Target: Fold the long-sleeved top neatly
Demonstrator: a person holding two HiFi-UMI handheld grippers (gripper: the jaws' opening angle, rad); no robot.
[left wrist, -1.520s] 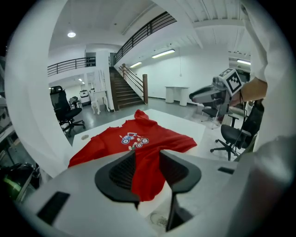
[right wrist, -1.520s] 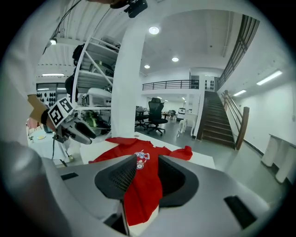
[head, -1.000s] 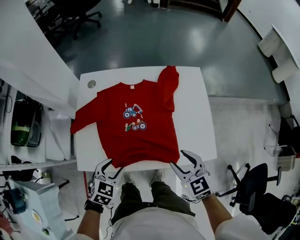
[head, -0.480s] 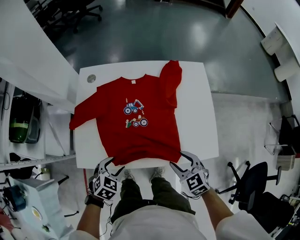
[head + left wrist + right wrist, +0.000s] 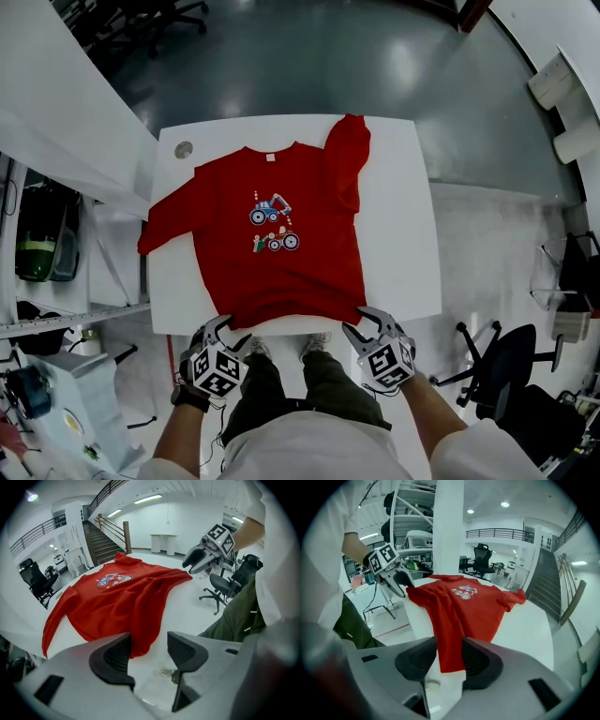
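A red long-sleeved top (image 5: 272, 234) with a tractor print lies flat on the white table (image 5: 398, 234), its hem at the near edge. One sleeve (image 5: 349, 159) is folded up at the far right; the other (image 5: 159, 230) hangs over the left edge. My left gripper (image 5: 217, 330) stands open at the hem's left corner (image 5: 140, 639), which lies beside one pad. My right gripper (image 5: 368, 324) is at the hem's right corner (image 5: 450, 656). Its jaws are closing with that corner between them, not pinched. The right gripper (image 5: 199, 559) shows in the left gripper view, the left gripper (image 5: 396, 581) in the right one.
A round grey cable port (image 5: 183, 150) sits in the table's far left corner. White shelving with a green item (image 5: 42, 244) stands at the left. A dark office chair (image 5: 506, 370) is at the right, and the person's legs (image 5: 281, 380) are against the near edge.
Both grippers have come down and forward to the hem's two corners at the near table edge. The right gripper's jaws have narrowed. The top has not moved.
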